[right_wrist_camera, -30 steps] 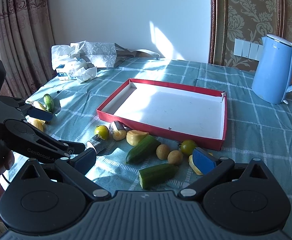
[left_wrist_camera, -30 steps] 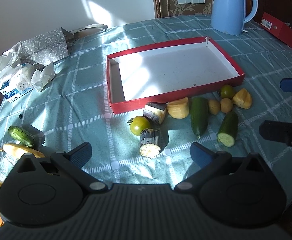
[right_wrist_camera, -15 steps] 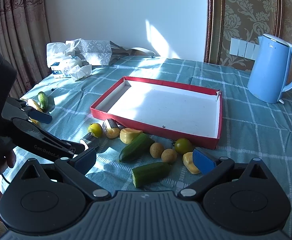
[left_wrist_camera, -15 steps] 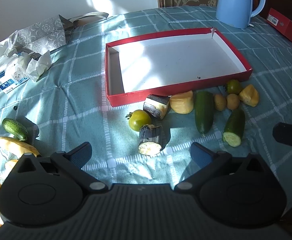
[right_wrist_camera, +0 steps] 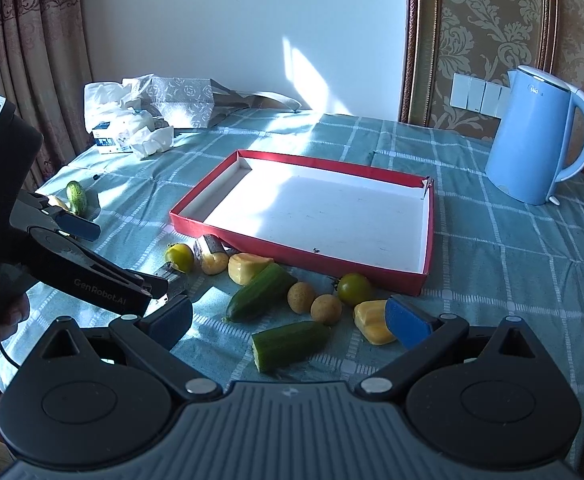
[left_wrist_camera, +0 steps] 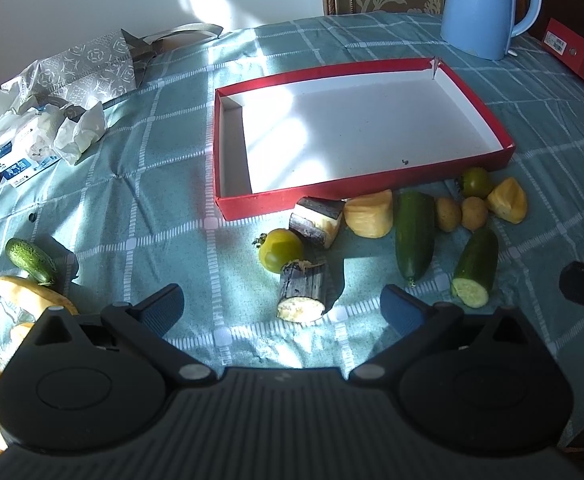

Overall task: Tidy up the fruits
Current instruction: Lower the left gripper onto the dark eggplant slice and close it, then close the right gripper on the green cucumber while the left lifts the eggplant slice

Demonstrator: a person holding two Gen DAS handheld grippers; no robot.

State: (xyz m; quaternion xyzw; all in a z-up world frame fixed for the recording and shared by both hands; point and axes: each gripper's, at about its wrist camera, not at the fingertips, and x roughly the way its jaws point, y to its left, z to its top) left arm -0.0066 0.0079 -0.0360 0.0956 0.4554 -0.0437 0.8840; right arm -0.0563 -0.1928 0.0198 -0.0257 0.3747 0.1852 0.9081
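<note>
Left black two-finger gripper [left_wrist_camera: 282, 308] spread wide, gripping nothing, above cut dark sugarcane-like stump [left_wrist_camera: 302, 292], pale cut end toward camera. Right black two-finger gripper [right_wrist_camera: 290, 316] likewise spread, over halved green cucumber [right_wrist_camera: 290, 344], long axis slanting, cut face nearest. Both pieces outside shallow red cardboard tray [left_wrist_camera: 332, 192], on checked teal tablecloth [left_wrist_camera: 152, 208].

1. A teal tablecloth [left_wrist_camera: 164, 184] with a white grid pattern is covering the table.
2. A shallow cardboard tray [left_wrist_camera: 372, 190], red outside and white inside, is showing at 12 o'clock.
3. A pale blue plastic kettle [right_wrist_camera: 540, 140] is standing at 2 o'clock.
4. A dark green whole cucumber [left_wrist_camera: 414, 234] is lying beside a yellow-green tomato [left_wrist_camera: 280, 250].
</note>
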